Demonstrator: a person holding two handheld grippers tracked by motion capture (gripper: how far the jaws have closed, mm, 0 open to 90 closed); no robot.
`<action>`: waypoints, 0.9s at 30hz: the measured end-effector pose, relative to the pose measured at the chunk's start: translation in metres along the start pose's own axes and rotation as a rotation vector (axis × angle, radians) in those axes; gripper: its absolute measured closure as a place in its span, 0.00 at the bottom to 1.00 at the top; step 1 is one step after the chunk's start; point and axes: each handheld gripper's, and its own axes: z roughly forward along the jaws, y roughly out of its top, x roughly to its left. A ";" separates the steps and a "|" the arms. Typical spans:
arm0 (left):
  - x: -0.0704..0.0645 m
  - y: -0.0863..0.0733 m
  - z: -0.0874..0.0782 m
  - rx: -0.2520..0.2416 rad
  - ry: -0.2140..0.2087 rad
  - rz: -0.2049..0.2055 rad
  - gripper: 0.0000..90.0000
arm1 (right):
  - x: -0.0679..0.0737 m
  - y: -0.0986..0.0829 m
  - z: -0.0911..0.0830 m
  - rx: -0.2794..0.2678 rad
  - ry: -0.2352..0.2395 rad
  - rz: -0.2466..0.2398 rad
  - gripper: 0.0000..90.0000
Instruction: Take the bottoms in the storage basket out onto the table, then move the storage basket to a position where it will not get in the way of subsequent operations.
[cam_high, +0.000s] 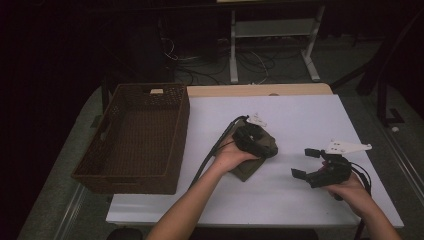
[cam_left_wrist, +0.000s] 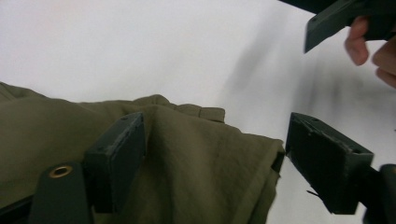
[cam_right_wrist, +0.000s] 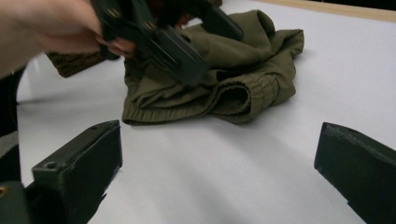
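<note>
Olive garment (cam_high: 252, 159), folded and bunched, lies on the white table (cam_high: 300, 200) just right of the wicker basket (cam_high: 135, 137). Left gripper (cam_left_wrist: 212, 154) sits over the garment, jaws spread, one jaw pressed into the cloth and the other beyond the folded edge; nothing pinched yet. Close only with several layers between the jaws, low at the fold, so the bundle lifts whole. Right gripper (cam_right_wrist: 217, 175) hovers right of the garment, jaws spread and empty; keep clear, ready to catch trailing cloth.
</note>
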 end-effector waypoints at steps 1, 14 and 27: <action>0.001 0.000 -0.003 -0.003 0.003 0.004 0.19 | -0.001 0.000 0.000 0.004 -0.002 -0.001 0.01; -0.003 -0.003 -0.038 -0.068 -0.009 0.023 0.00 | 0.001 -0.003 -0.001 0.010 -0.002 0.019 0.02; -0.003 -0.027 -0.060 -0.085 0.021 0.018 0.00 | -0.002 -0.005 -0.001 0.007 -0.012 0.034 0.02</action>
